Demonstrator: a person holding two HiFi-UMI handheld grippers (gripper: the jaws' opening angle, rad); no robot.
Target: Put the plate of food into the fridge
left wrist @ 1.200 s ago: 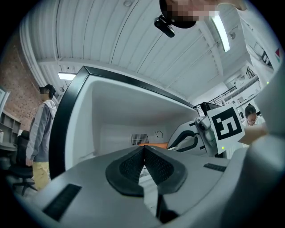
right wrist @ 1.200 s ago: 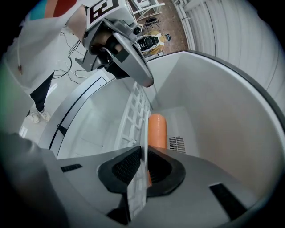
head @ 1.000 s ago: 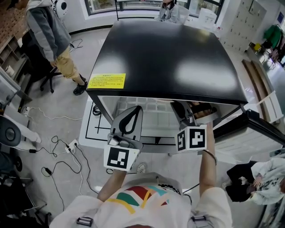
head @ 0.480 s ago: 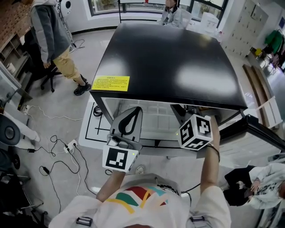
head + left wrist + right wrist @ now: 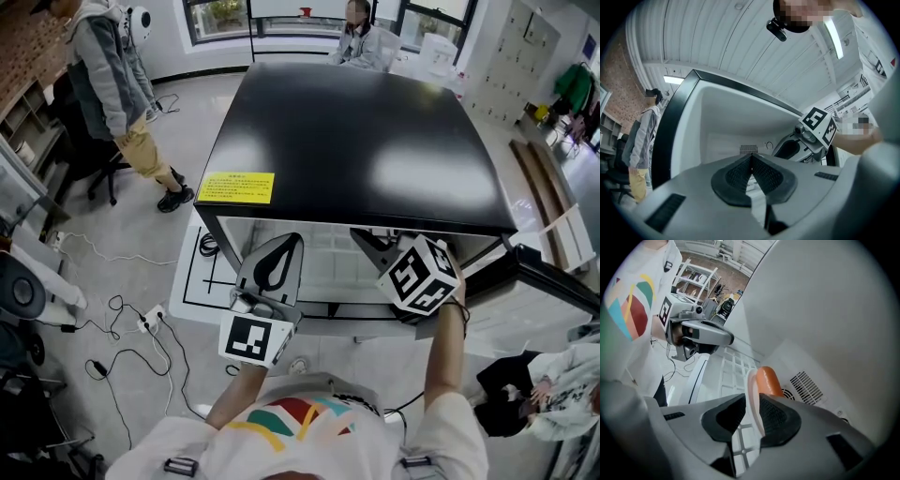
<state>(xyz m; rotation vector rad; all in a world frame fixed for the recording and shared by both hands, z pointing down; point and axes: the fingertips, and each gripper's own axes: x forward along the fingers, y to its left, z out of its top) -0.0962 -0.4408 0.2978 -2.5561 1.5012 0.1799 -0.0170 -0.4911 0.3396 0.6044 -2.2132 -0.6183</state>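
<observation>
In the head view, the fridge (image 5: 356,122) stands with its black top toward the camera and its front open. Both of the person's forearms stretch toward that opening. The left gripper (image 5: 289,242) is held about level at the left side of the fridge's opening, with its marker cube close to the person's chest. The right gripper (image 5: 373,246) reaches in at the right side of the opening, rolled so that a corner of its cube points up. Its tips pass under the edge of the fridge's top, so what it holds is hidden here. A bystander (image 5: 112,75) stands on the floor to the left of the fridge.

In the left gripper view, the jaws are fully together with the ribbed pads meeting and nothing between them. They point into the fridge's white inside, toward a vent (image 5: 748,149) on the back wall.

In the right gripper view, the jaws are clamped on the rim of a white plate (image 5: 751,380), which runs edge-on out from between the pads. An orange sausage (image 5: 768,379) lies on the plate just beyond the pads. The plate is held inside the fridge, above its white wire shelf (image 5: 733,373) and in front of the back wall.
</observation>
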